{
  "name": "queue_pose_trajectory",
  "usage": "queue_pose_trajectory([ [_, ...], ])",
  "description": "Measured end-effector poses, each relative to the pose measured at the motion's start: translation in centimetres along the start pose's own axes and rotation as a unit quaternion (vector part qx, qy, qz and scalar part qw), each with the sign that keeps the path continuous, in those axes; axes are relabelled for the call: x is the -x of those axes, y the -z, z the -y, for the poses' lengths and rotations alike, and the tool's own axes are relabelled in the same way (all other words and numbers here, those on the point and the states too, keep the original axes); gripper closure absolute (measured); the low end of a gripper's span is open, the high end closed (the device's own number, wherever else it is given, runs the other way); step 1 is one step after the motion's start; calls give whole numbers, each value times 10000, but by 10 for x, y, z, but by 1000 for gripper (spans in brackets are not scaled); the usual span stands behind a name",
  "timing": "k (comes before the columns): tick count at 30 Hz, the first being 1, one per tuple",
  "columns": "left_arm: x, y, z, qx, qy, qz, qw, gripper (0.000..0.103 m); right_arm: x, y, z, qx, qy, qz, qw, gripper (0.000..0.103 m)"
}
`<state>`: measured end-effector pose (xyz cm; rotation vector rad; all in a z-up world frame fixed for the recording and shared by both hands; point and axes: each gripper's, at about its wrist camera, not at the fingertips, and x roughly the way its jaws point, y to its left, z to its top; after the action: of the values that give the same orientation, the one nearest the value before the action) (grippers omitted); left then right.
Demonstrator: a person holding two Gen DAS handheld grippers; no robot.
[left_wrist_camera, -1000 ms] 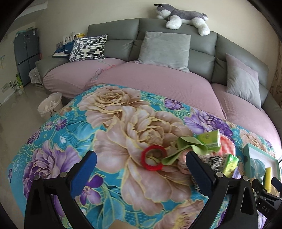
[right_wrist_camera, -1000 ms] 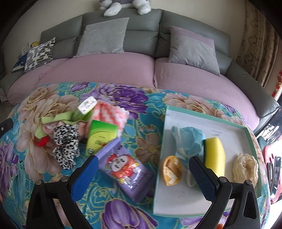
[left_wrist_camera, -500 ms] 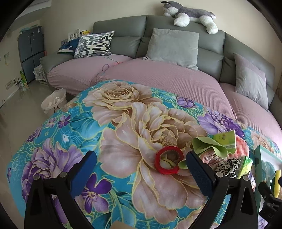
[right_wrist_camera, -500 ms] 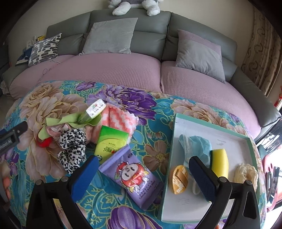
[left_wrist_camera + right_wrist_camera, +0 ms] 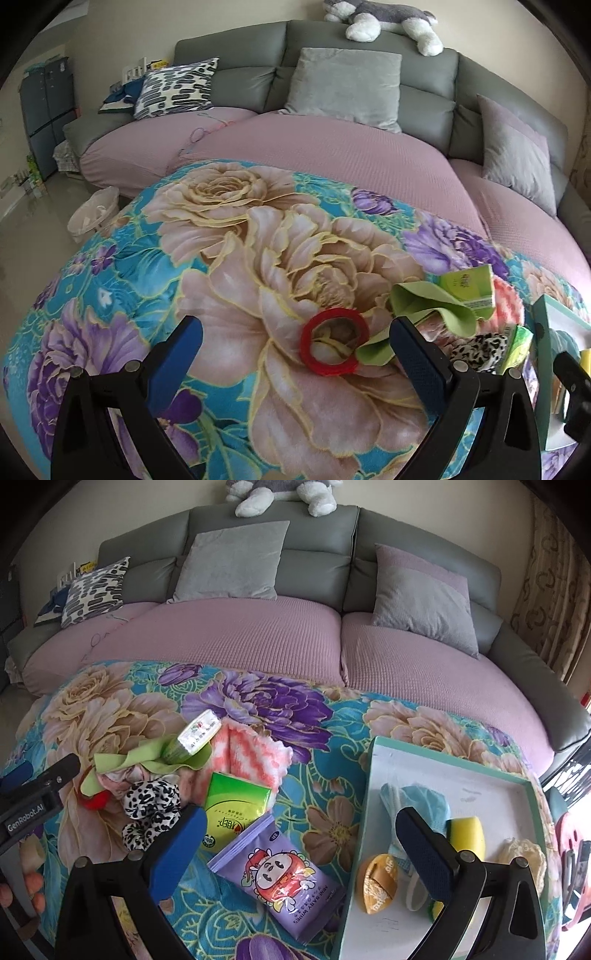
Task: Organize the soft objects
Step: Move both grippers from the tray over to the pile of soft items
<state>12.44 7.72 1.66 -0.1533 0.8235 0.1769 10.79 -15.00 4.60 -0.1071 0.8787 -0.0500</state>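
both hand-held grippers released: left (image 5: 291, 343) over red ring (image 5: 334, 342), right (image 5: 299, 830) above wipes pack (image 5: 279, 880).

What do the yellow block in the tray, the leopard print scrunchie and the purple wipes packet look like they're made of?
Yellow block: likely foam sponge, matte, with a dark green layer at one end. Leopard print scrunchie: gathered fabric, softly puckered. Purple wipes packet: plastic film, glossy, with glare and crinkles.

**Open blanket to the left, clutter to the right**

The floral blanket (image 5: 229, 236) lies bare ahead and left of the left claw (image 5: 295, 347). A red ring (image 5: 334, 341) and green cloth (image 5: 432, 306) sit near its right finger. In the right view, a purple wipes pack (image 5: 284, 878) lies just beside the tray (image 5: 373, 775), narrowing the gap there.
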Motion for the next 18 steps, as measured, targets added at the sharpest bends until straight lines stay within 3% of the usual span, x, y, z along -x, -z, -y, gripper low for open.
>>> queue_pose_trajectory([
  [11,-1,-1,31,-551,390,-80,9977,2,-12,4,10,-155,-208,-120,9996,0],
  [13,0,-2,37,-541,679,-145,9961,2,-14,5,14,-196,-196,-151,9995,0],
  [18,-1,-12,49,-358,902,-42,9953,2,-19,7,26,-325,-167,-215,9991,0],
])
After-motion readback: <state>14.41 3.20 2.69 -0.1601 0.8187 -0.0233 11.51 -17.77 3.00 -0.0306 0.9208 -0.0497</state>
